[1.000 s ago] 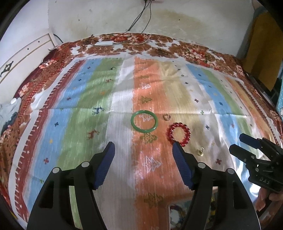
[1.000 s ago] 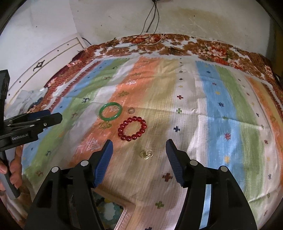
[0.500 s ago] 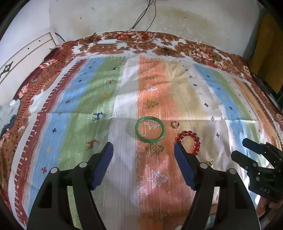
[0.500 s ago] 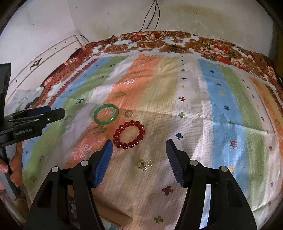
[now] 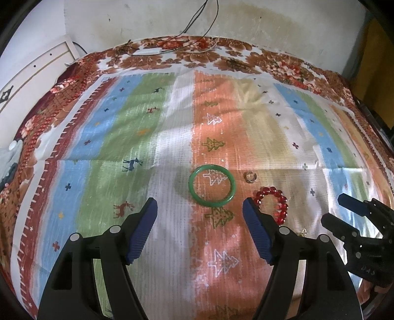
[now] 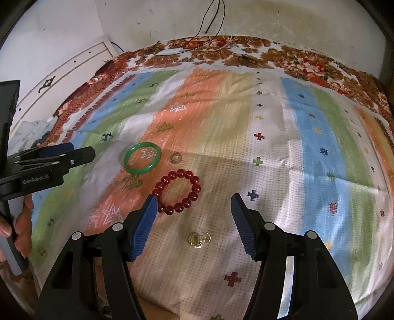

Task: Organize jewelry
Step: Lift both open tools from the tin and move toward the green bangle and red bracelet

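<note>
Both tongs advanced; green bangle (image 5: 212, 185) nearer, seemingly unobstructed.

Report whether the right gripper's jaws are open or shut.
Open. The right gripper shows its two blue ribbed pads spread wide with nothing between them; the small gold rings lie on the striped bedspread below the gap.

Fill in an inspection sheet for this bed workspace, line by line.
Surface: striped blanket over a flowered sheet.
Job's things: green bangle, small ring, red bead bracelet and gold earrings, all lying loose and apart.
Clutter: grey cloth at the left edge.
Grippers: left gripper and right gripper both open, holding nothing, above the blanket.
Cables: black wires hanging down the wall onto the bed's far edge.
Surroundings: stained white wall; white panel on the left.
</note>
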{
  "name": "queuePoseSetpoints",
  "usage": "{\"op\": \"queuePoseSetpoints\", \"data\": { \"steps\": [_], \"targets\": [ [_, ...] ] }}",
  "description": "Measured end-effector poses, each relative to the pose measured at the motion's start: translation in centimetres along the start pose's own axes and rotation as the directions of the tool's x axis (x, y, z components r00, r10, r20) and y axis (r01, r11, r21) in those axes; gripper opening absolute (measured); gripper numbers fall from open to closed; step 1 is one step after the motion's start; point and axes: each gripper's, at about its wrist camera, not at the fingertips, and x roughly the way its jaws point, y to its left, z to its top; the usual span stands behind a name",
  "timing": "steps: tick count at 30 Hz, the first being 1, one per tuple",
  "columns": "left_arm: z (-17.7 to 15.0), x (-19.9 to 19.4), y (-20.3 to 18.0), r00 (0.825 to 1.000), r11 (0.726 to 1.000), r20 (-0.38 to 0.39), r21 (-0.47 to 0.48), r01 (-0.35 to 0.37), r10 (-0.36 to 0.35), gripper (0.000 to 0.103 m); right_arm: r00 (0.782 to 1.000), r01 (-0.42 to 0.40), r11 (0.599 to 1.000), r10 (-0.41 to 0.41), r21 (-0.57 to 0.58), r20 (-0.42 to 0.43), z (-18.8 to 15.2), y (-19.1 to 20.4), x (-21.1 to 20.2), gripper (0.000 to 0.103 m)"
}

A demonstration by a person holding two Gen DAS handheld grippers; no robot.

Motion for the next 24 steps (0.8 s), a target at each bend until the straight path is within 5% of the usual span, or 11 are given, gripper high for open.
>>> {"op": "queuePoseSetpoints", "data": {
  "steps": [24],
  "targets": [
    [1.4,6.4,1.0,0.993,1.000,-0.118,-0.027,-0.006,0.003,0.072,0.997,-0.023,1.000,0.023,0.001,-0.078,1.3,-0.1,4.7,0.062]
  ]
}}
